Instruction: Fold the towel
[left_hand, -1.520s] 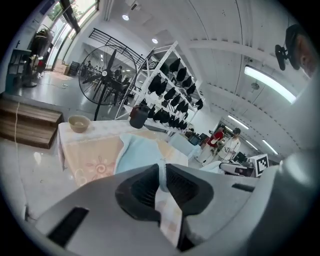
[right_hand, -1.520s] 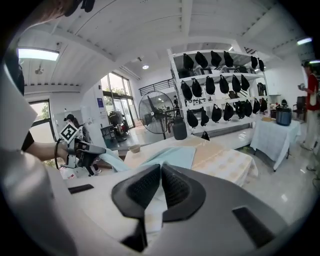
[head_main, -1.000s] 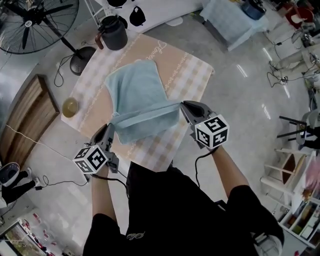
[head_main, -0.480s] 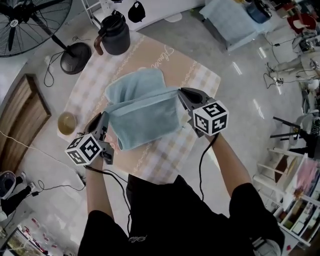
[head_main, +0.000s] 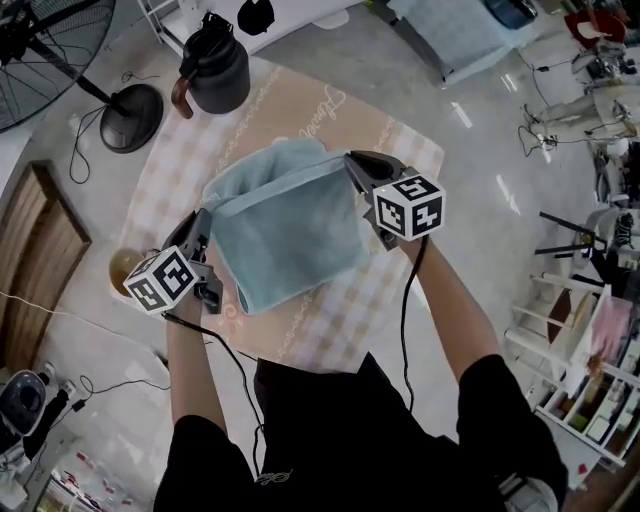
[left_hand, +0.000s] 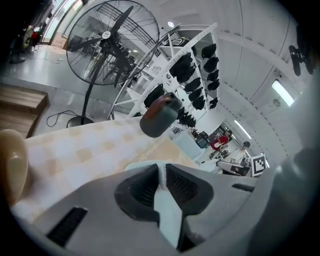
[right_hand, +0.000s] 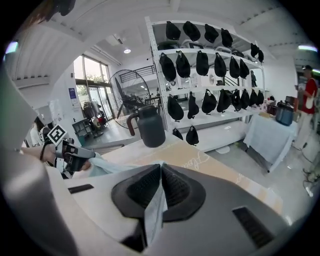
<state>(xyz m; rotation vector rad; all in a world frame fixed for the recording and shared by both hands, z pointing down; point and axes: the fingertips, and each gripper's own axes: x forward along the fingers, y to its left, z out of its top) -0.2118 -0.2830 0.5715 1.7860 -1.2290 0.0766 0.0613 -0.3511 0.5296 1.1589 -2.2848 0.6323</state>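
Note:
A light blue towel (head_main: 290, 225) lies doubled over on the checked tablecloth (head_main: 390, 275). Its near edge is lifted and stretched between the two grippers. My left gripper (head_main: 207, 216) is shut on the towel's left corner; the cloth (left_hand: 167, 215) shows pinched between its pads. My right gripper (head_main: 352, 165) is shut on the towel's right corner, where a strip of the cloth (right_hand: 154, 212) hangs from the closed jaws. In the right gripper view the left gripper (right_hand: 80, 159) holds the towel's other end. The fold's far part (head_main: 285, 155) rests on the table beyond the grippers.
A dark jug (head_main: 213, 70) stands at the table's far left corner. A tan bowl (head_main: 122, 268) sits near the left edge by my left gripper. A standing fan (head_main: 50, 40) is on the floor to the far left. Shelves with black caps (right_hand: 210, 65) stand beyond.
Both grippers carried the towel's lifted edge away from the person across the table, laying it over the far part. The hanging flap grew shorter and the towel now looks folded over.

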